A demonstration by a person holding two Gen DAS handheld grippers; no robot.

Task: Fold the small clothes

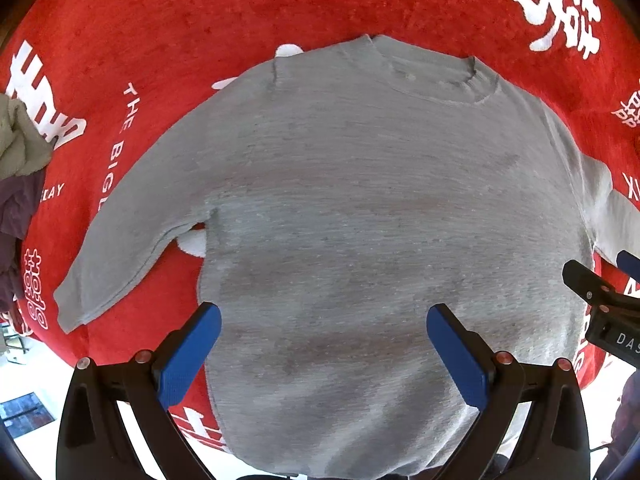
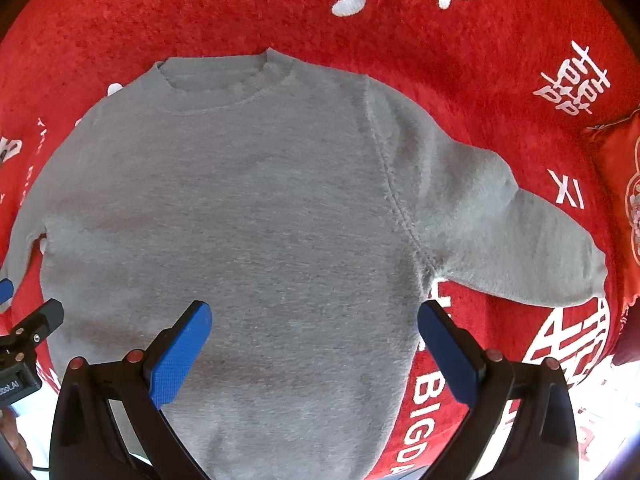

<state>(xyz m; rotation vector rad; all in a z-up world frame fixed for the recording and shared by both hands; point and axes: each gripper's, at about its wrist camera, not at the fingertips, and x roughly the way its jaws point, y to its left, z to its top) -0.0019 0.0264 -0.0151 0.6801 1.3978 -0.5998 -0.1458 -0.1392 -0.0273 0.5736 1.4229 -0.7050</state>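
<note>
A small grey sweatshirt (image 1: pixel 360 200) lies flat and spread out on a red cloth, collar at the far side, both sleeves out to the sides. It also shows in the right wrist view (image 2: pixel 248 208). My left gripper (image 1: pixel 324 316) is open and empty above the lower left part of the body. My right gripper (image 2: pixel 314 314) is open and empty above the lower right part, with its right finger (image 2: pixel 444 352) past the side edge. The left sleeve (image 1: pixel 120 256) and right sleeve (image 2: pixel 520 240) lie slanted toward me.
The red cloth (image 1: pixel 200 20) with white lettering covers the surface. A pile of other clothes (image 1: pixel 20 184) sits at the left edge. A red item (image 2: pixel 624 200) lies at the far right. The right gripper shows at the left wrist view's edge (image 1: pixel 600 304).
</note>
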